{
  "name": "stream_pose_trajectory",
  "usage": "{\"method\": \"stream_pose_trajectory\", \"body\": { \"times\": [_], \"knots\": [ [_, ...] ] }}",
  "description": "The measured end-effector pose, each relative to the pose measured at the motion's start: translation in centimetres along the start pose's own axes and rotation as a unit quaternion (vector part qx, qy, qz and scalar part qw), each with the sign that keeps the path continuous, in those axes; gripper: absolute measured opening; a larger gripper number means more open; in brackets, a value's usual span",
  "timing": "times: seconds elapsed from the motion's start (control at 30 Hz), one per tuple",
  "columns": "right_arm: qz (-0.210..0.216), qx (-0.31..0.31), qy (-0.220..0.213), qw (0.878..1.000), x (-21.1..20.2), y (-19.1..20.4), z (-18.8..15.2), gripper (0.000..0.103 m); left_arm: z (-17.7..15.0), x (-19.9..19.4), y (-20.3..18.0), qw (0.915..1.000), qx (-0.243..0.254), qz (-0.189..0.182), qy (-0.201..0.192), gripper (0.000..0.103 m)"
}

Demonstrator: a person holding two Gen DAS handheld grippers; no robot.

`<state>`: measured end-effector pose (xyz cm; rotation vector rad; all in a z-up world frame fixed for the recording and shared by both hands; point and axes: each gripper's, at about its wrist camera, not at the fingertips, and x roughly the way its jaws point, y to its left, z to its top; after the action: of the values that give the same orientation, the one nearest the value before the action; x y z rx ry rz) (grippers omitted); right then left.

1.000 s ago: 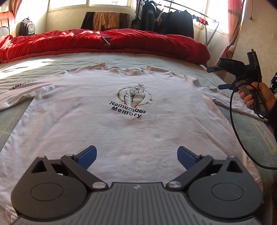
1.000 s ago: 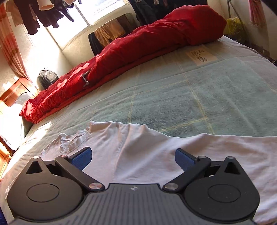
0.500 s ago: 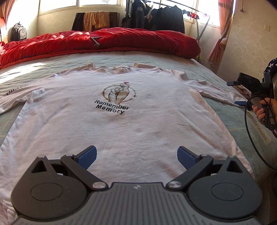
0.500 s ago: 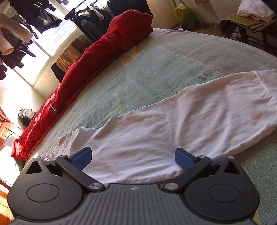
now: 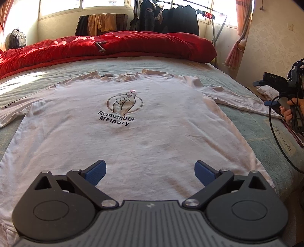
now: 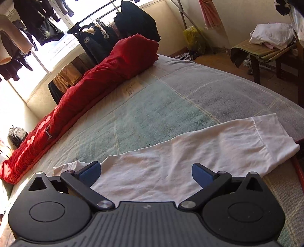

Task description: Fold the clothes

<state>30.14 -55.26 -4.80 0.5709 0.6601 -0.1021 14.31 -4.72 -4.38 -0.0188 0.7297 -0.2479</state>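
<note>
Left wrist: flat, faintly creased white T-shirt (image 5: 152, 136).

Sunlit windows (image 5: 102, 3), red duvet (image 5: 114, 47), perhaps a wooden bench (image 6: 266, 55).

- We see a red duvet (image 5: 117, 47) bunched along the bed's (image 6: 161, 106) far edge.
- Dark jackets (image 5: 171, 20) hang by the window.
- A backpack (image 5: 16, 39), possibly grey, stands beside the wall.

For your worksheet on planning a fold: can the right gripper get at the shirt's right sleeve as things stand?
Probably yes. The right gripper is open and points at the sleeve, which lies flat on the bed cover with nothing on it or in between.
</note>
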Motion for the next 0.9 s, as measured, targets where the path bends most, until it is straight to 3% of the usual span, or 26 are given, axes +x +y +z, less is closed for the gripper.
{"method": "stream_pose_trajectory", "body": {
  "times": [0.17, 0.37, 0.57, 0.73, 0.9],
  "knots": [
    [-0.059, -0.043, 0.045, 0.996, 3.0, 0.2, -1.3, 0.103, 0.1, -0.4, 0.5, 0.9999, -0.001, 0.013, -0.001, 0.099],
    [-0.097, -0.077, 0.047, 0.991, 0.1, 1.5, -2.9, 0.103, -0.3, -0.2, 1.6, 0.9997, -0.014, 0.018, 0.005, 0.099],
    [0.022, -0.137, 0.051, 0.989, -4.5, 10.2, -4.9, 0.103, -1.4, 1.1, 2.6, 0.9992, -0.032, 0.016, 0.020, 0.099],
    [0.082, -0.230, 0.104, 0.964, -5.2, 18.0, -10.8, 0.103, -2.0, 0.0, 2.6, 0.9995, -0.024, 0.012, 0.017, 0.099],
    [0.059, -0.345, 0.142, 0.926, -4.6, 22.4, -18.6, 0.103, -2.5, -1.0, 3.7, 0.9994, -0.026, 0.017, 0.015, 0.099]
  ]
}}
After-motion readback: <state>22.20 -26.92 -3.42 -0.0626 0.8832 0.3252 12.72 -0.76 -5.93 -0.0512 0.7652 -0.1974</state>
